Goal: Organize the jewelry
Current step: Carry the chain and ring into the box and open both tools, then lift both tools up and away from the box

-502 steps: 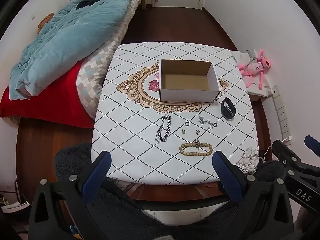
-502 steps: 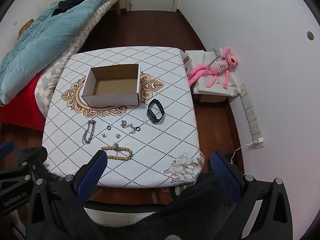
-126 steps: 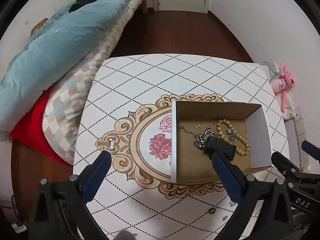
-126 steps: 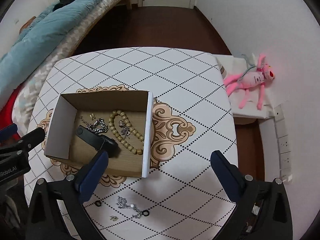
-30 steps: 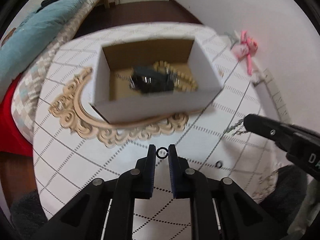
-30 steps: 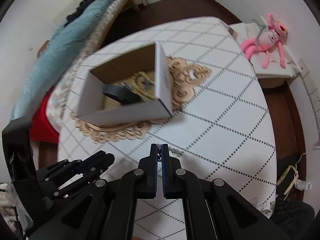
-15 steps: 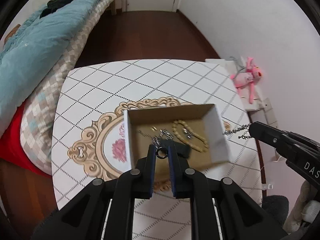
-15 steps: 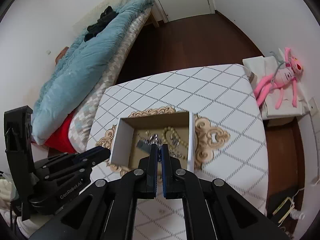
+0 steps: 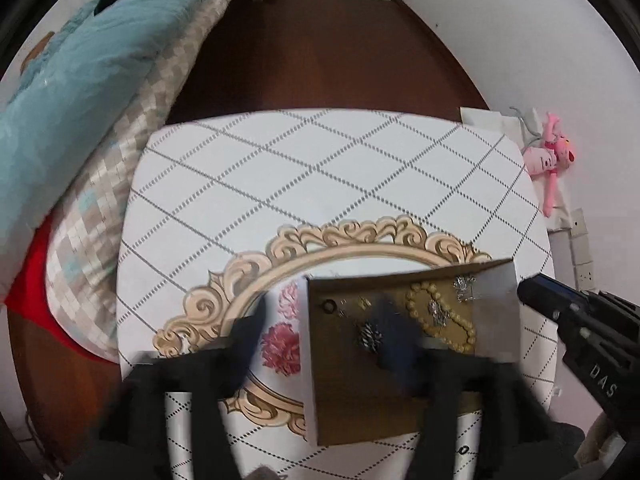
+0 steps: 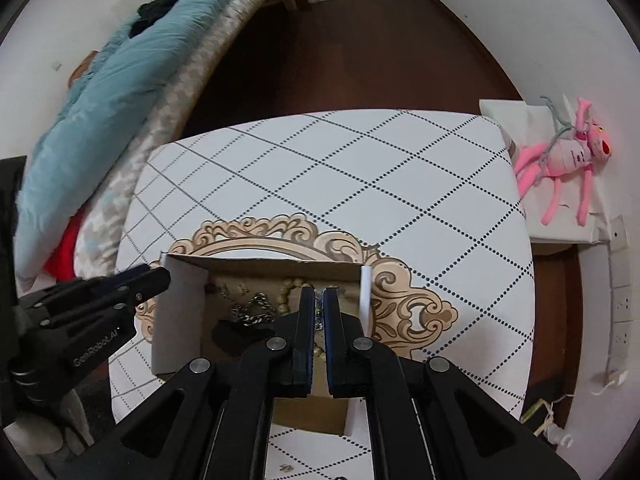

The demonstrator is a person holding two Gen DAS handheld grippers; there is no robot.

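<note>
A cardboard box [image 9: 316, 384] [image 10: 180, 304] stands on the patterned table. In it lie a bead bracelet [image 9: 460, 328], a silver chain [image 9: 370, 336] [image 10: 248, 312], a small black ring [image 9: 329, 306], a silver necklace [image 9: 464, 288] and a dark band, blurred. My left gripper [image 9: 324, 344] is blurred by motion, its jaws wide apart over the box, empty. My right gripper [image 10: 318, 296] hangs over the box with jaws a small gap apart; a thin silver chain [image 10: 319, 320] shows between them, grip unclear.
A small black ring [image 9: 464, 450] lies on the table [image 9: 320, 184] in front of the box. A bed with a blue quilt [image 10: 100, 92] is on the left. A pink plush toy [image 10: 568, 156] lies on a white box to the right.
My left gripper has opened and the black ring now lies in the box. My right gripper's jaws have parted slightly above the box, and the necklace sits inside its right corner.
</note>
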